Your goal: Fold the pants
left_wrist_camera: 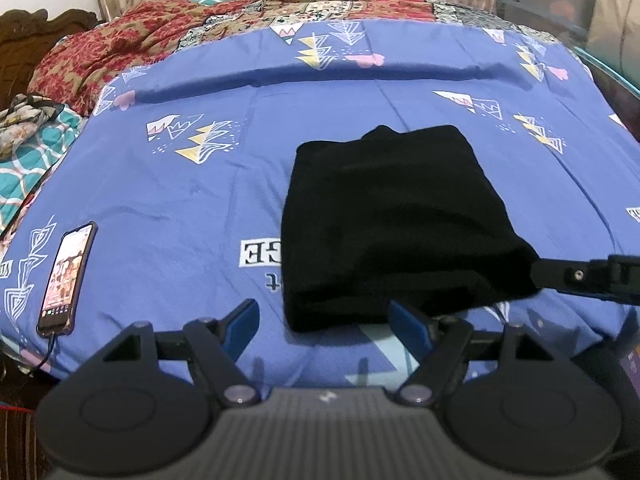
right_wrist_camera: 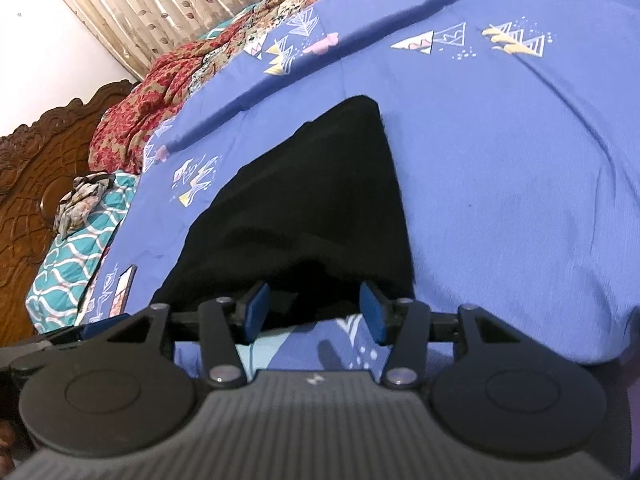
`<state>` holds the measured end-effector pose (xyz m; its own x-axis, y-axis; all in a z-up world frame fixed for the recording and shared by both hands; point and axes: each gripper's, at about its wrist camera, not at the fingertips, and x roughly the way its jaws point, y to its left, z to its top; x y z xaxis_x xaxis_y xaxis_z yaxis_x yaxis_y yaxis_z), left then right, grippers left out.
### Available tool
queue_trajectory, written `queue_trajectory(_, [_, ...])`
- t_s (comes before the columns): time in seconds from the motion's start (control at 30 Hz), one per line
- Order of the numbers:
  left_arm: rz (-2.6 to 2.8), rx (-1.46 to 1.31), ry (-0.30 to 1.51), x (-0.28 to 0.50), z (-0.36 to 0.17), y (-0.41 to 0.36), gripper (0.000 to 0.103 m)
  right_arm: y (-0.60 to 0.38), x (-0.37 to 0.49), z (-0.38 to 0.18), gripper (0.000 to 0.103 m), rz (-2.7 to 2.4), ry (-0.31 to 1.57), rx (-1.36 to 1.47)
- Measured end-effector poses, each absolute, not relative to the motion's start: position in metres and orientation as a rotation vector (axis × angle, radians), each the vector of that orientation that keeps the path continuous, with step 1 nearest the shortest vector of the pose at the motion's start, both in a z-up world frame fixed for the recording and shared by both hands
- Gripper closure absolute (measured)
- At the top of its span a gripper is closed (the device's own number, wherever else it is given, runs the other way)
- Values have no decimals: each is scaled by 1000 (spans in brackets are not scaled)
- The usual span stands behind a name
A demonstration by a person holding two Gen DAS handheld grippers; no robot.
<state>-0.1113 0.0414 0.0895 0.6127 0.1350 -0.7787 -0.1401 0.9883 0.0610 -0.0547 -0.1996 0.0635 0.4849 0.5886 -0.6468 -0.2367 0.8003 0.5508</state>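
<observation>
Black pants (left_wrist_camera: 396, 220) lie folded into a compact rectangle on the blue patterned bedsheet (left_wrist_camera: 180, 192). My left gripper (left_wrist_camera: 323, 318) hovers at the bundle's near left corner, open, its blue pads (left_wrist_camera: 242, 322) clear of the cloth. The right wrist view shows the same pants (right_wrist_camera: 304, 208) stretching away from my right gripper (right_wrist_camera: 314, 304). That gripper is open, and the near edge of the fabric lies loose between its pads (right_wrist_camera: 256, 308). One right finger (left_wrist_camera: 580, 276) reaches in at the bundle's right corner in the left wrist view.
A phone (left_wrist_camera: 68, 276) with its screen lit and a cable attached lies on the sheet at the left. A red floral quilt (left_wrist_camera: 100, 56) is bunched at the far left, beside a teal patterned pillow (right_wrist_camera: 76, 248) and a carved wooden headboard (right_wrist_camera: 28, 184). Curtains (right_wrist_camera: 160, 4) hang behind.
</observation>
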Motion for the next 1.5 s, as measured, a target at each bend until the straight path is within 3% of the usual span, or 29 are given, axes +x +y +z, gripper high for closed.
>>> queue_trajectory(0.2, [173, 2, 871, -131, 94, 33, 28, -199, -68, 66, 41, 559, 959, 424])
queue_trajectory(0.27, [176, -7, 863, -139, 95, 31, 23, -199, -73, 65, 41, 569, 971, 443])
queue_trajectory(0.33, [198, -6, 853, -146, 95, 30, 7, -200, -78, 64, 40, 578, 987, 459])
queue_trajectory(1.0, [220, 70, 845, -191, 100, 7, 11, -206, -111, 70, 37, 569, 1034, 561])
queue_trajectory(1.5, [264, 193, 799, -191, 105, -5, 0, -205, -110, 74, 35, 567, 1006, 551])
